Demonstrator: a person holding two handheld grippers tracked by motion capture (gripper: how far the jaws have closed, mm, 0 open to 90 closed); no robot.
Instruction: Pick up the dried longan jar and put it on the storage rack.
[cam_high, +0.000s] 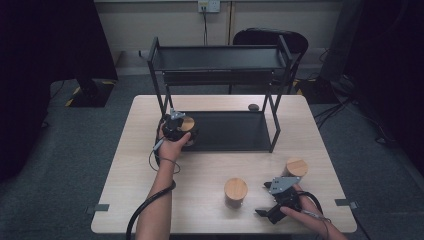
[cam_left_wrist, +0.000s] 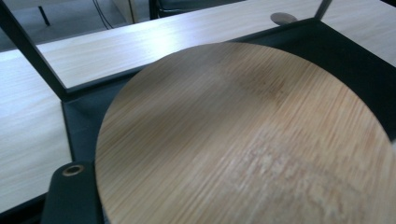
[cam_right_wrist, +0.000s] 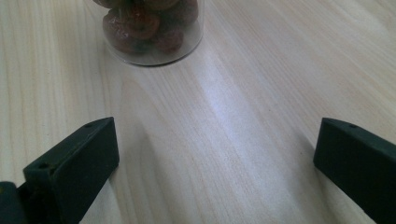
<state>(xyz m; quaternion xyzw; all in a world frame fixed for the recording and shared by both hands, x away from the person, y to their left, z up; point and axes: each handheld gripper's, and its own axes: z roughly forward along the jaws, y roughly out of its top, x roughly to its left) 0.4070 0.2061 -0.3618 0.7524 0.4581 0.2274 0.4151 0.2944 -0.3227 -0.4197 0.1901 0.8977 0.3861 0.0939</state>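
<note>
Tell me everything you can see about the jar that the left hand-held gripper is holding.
The jar has a round, flat lid of pale, striped bamboo-like wood; its body is hidden. It stands upright at the front left corner of the black rack's lower shelf, whether resting or just above it is unclear. The left hand-held gripper is clamped on it.

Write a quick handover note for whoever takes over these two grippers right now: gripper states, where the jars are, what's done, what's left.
Left gripper: shut on a wooden-lidded jar, at the left end of the black rack's lower shelf.
Right gripper: open, holding nothing, low over the table at front right.
Done: apparently one jar brought to the shelf, not yet released.
Left: middle jar and right jar stand on the table, probably next to shelve.
</note>
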